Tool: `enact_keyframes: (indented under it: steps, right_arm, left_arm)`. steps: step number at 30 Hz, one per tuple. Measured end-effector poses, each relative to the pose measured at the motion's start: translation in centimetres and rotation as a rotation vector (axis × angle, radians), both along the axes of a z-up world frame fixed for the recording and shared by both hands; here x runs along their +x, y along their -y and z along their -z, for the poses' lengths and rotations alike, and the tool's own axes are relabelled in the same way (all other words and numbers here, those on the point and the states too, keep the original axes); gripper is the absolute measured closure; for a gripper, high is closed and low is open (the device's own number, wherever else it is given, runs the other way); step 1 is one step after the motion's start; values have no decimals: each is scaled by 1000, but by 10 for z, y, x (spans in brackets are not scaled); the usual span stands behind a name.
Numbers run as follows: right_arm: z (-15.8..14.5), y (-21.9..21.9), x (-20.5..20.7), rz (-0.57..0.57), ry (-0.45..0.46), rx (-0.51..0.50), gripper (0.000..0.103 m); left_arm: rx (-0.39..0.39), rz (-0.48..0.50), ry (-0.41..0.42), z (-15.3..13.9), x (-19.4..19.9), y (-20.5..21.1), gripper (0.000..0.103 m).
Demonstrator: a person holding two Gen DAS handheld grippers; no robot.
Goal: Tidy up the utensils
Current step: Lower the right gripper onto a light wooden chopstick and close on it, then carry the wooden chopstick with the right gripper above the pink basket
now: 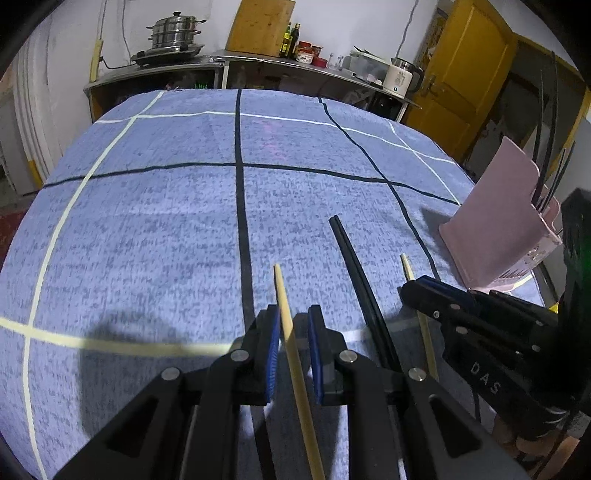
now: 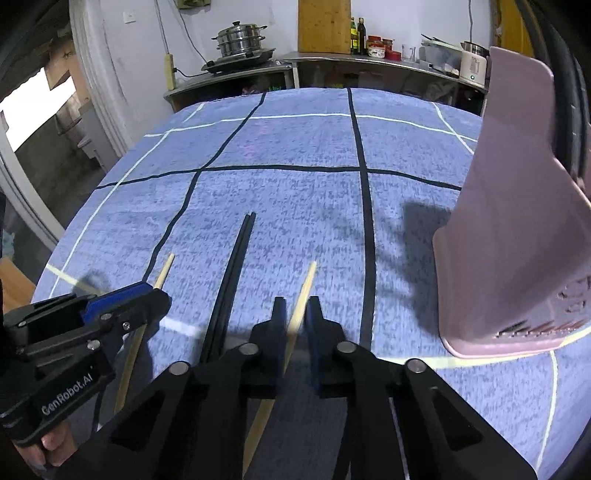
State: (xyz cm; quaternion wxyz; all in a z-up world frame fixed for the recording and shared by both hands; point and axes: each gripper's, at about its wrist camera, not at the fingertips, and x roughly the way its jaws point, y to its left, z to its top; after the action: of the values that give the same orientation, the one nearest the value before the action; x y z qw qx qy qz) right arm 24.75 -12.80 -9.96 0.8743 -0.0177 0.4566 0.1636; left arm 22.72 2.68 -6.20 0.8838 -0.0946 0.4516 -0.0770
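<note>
Two pale wooden chopsticks and a pair of black chopsticks (image 1: 360, 280) lie on the blue checked tablecloth. My left gripper (image 1: 293, 325) straddles one wooden chopstick (image 1: 284, 306), its jaws a little apart, not clamped. My right gripper (image 2: 295, 317) straddles the other wooden chopstick (image 2: 304, 291), its jaws close beside it. The black pair (image 2: 236, 266) lies between the two grippers. A pink utensil holder (image 1: 498, 218) with several black chopsticks in it stands at the right; it also shows in the right wrist view (image 2: 517, 229). Each gripper shows in the other's view, the right gripper (image 1: 436, 295) and the left gripper (image 2: 140, 299).
The tablecloth (image 1: 166, 221) has dark and white grid lines. Behind the table a steel counter (image 1: 221, 62) carries a steamer pot (image 1: 175, 33), bottles, jars and a rice cooker. A yellow door (image 1: 469, 74) is at the far right.
</note>
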Motion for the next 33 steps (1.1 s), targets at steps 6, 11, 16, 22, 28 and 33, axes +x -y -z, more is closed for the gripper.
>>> enact_keyframes:
  steps: [6, 11, 16, 22, 28, 33]
  right_arm:
    - [0, -3, 9, -16, -13, -9, 93]
    - [0, -5, 11, -19, -13, -9, 93]
    - [-1, -3, 10, -20, -21, 5, 97]
    - [-12, -3, -1, -38, -6, 37, 97]
    - [-46, 4, -20, -55, 63, 75, 97]
    - [-79, 12, -34, -59, 121, 111, 97]
  left_arm:
    - [24, 12, -11, -1, 6, 3, 88]
    - [26, 16, -14, -1, 7, 3, 88]
    - [22, 1, -20, -1, 10, 1, 96]
    - [0, 2, -14, -8, 7, -2, 97]
    - [-7, 11, 55, -40, -8, -6, 97]
    - [-13, 22, 125, -75, -22, -8, 97]
